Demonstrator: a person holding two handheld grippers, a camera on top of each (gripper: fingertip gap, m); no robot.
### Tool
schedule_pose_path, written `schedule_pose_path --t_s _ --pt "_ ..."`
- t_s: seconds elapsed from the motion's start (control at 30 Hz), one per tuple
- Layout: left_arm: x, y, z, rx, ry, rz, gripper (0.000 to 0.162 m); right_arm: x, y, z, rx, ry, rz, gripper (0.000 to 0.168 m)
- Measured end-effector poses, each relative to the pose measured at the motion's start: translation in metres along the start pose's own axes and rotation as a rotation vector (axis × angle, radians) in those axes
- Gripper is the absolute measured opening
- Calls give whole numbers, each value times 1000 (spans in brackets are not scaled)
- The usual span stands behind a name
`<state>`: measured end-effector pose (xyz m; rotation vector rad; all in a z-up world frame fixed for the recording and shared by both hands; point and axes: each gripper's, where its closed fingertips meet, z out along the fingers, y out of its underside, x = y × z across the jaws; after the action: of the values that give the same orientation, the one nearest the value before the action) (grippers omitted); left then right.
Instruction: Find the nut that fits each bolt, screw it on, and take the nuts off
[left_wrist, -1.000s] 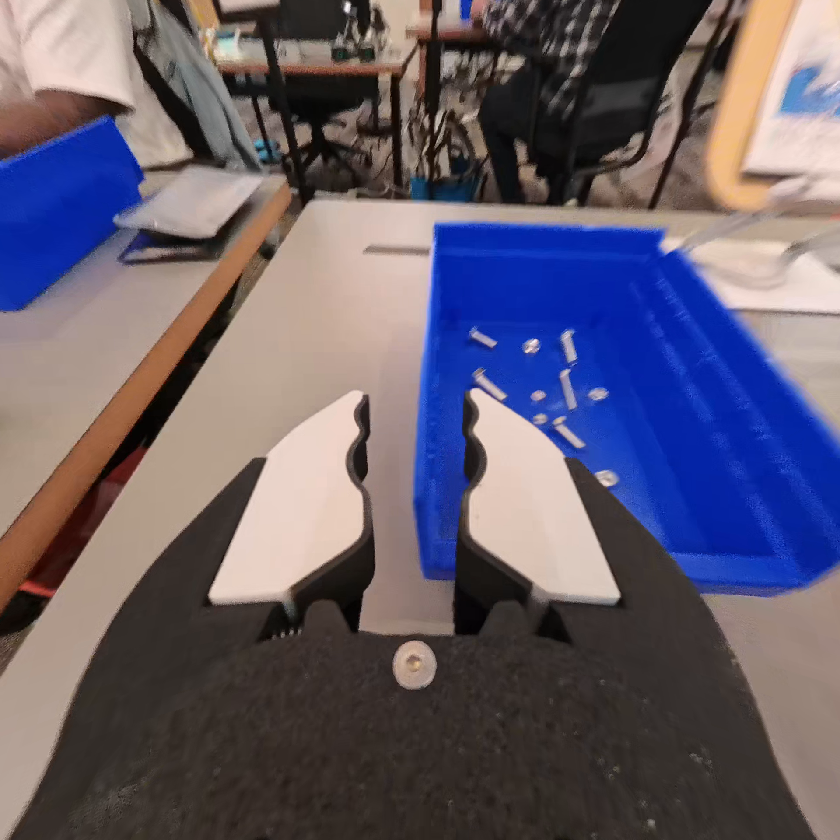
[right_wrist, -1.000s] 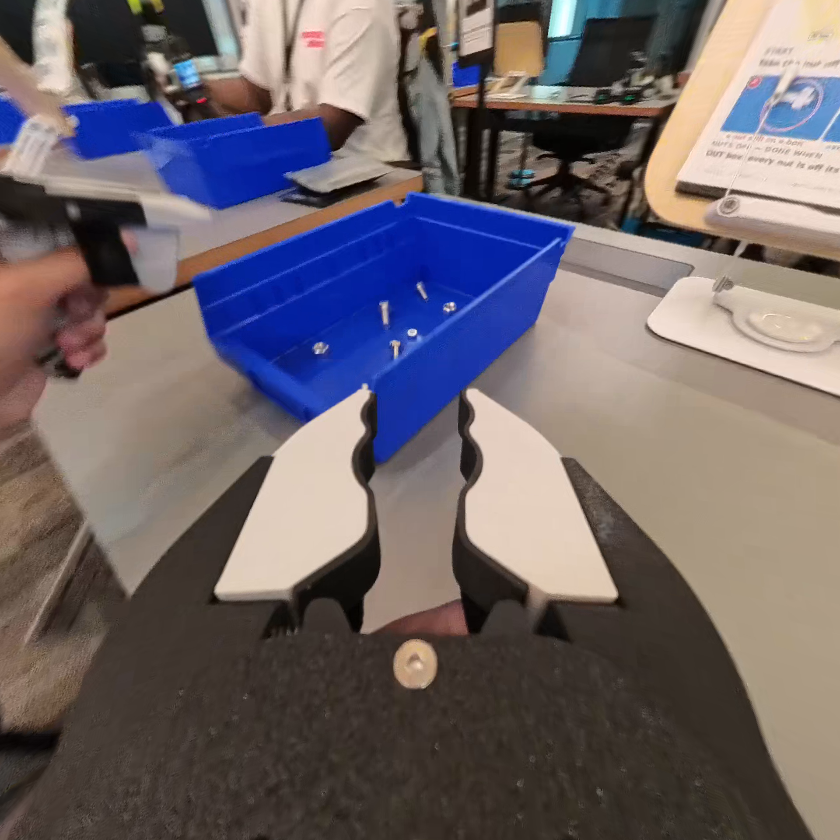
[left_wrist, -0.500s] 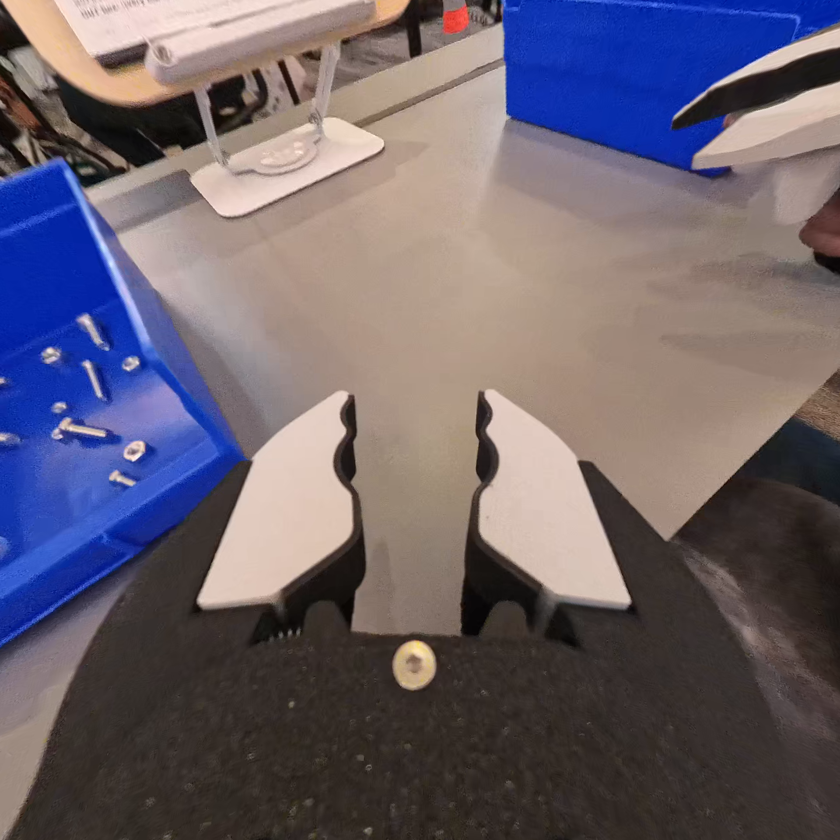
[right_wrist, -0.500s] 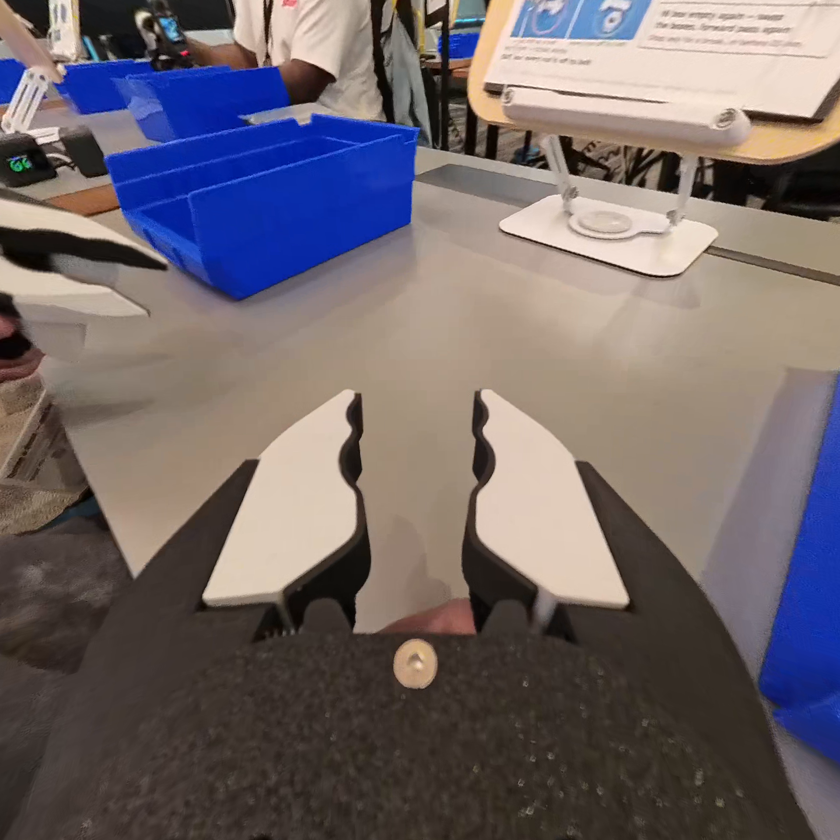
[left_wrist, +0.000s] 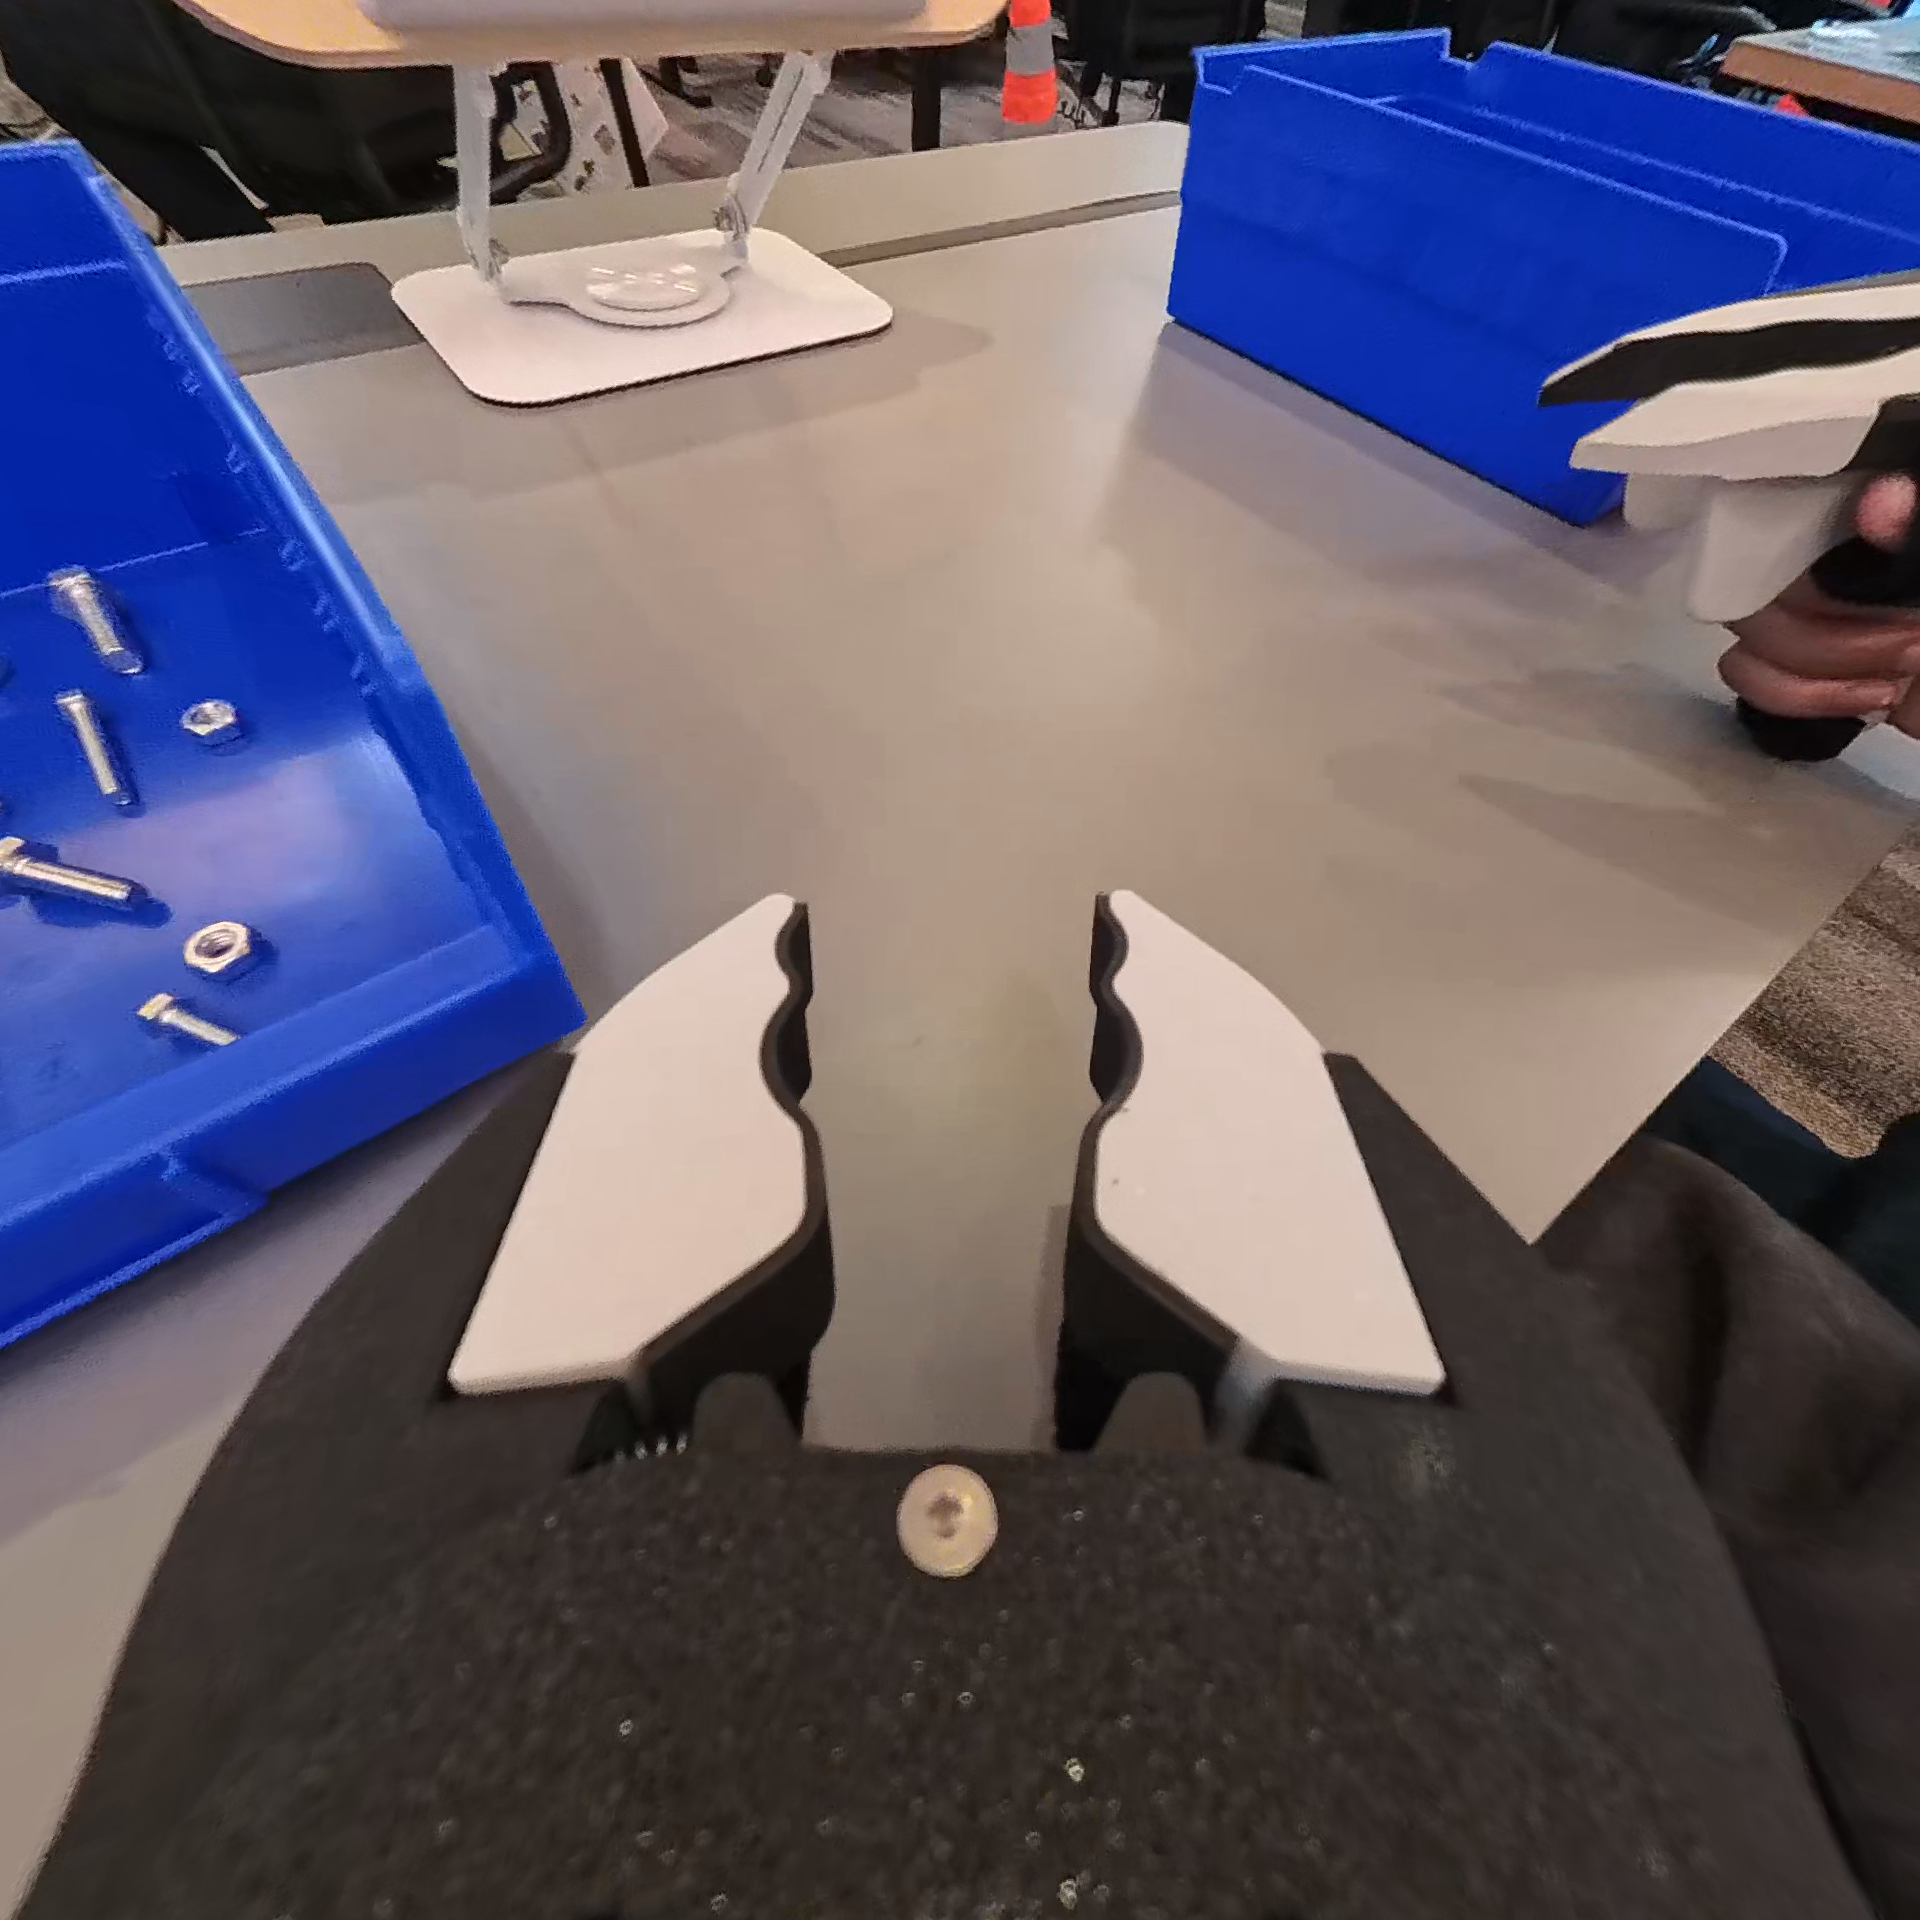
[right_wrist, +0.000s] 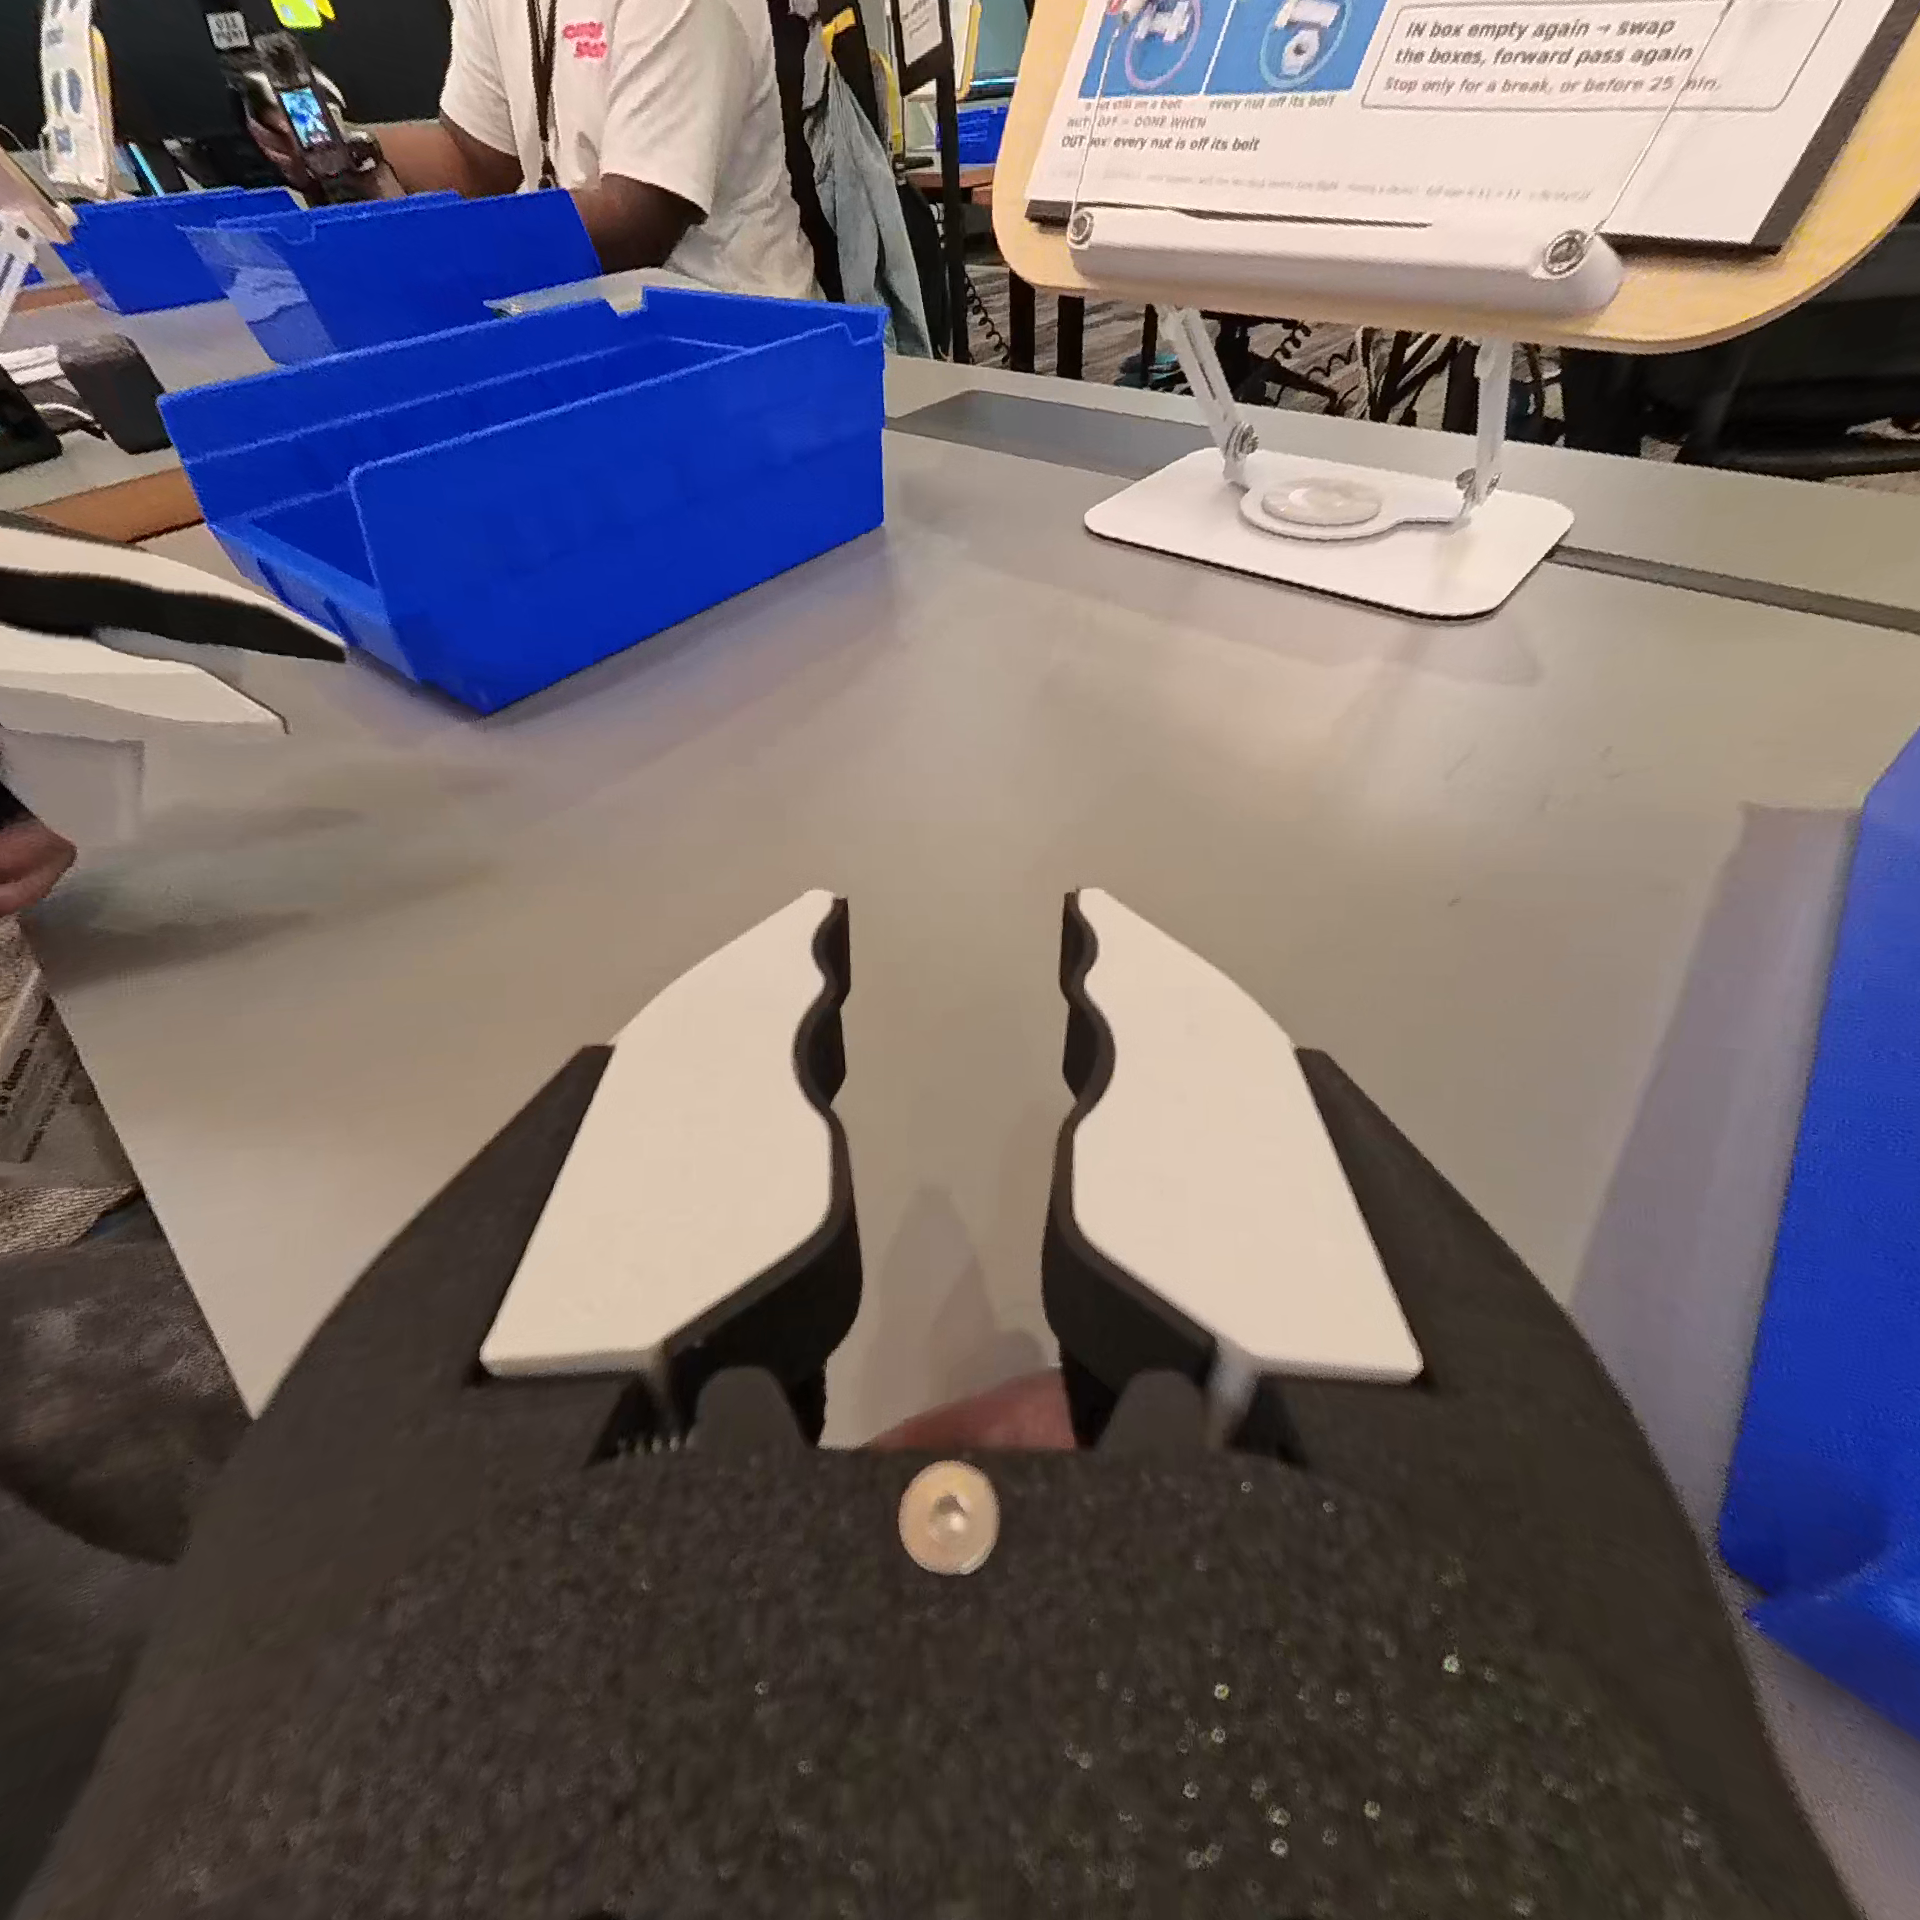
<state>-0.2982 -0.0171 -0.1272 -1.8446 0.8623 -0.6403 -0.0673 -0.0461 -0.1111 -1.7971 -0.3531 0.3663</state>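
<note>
Here we held the left gripper (left_wrist: 948, 940) and right gripper (right_wrist: 954, 930) spread and empty over the grey table (left_wrist: 1039, 644) (bolts (left_wrist: 94, 743) and nuts (left_wrist: 220, 948) lay loose in the blue bin (left_wrist: 343, 831) at left)

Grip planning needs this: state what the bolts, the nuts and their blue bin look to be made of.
Bolts: likely bare steel or zinc-plated, silvery with bright glints. Nuts: same shiny silver metal look, hexagonal. Blue bin: probably moulded plastic, uniform saturated colour, soft sheen, ribbed wall. The exact alloy cannot be told.
</note>
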Motion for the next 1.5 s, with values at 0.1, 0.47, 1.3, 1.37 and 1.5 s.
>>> schedule_pose_path --t_s 0.1,0.47,1.3,1.37,1.5 --pt "-3 -1 -1 -7 -6 4 51 -2 -1 0 -2 -13 10 39" --pt "8 6 4 -54 82 -34 51 1 5 3 -31 -26 45 39" --pt "-221 24 52 -778 -140 213 50 3 9 2 -50 -46 67 34" --pt "-222 27 53 -795 -129 231 50 4 9 1 -51 -46 75 34" --pt "-213 30 56 -802 -25 197 32 5 10 1 -56 -50 85 33"
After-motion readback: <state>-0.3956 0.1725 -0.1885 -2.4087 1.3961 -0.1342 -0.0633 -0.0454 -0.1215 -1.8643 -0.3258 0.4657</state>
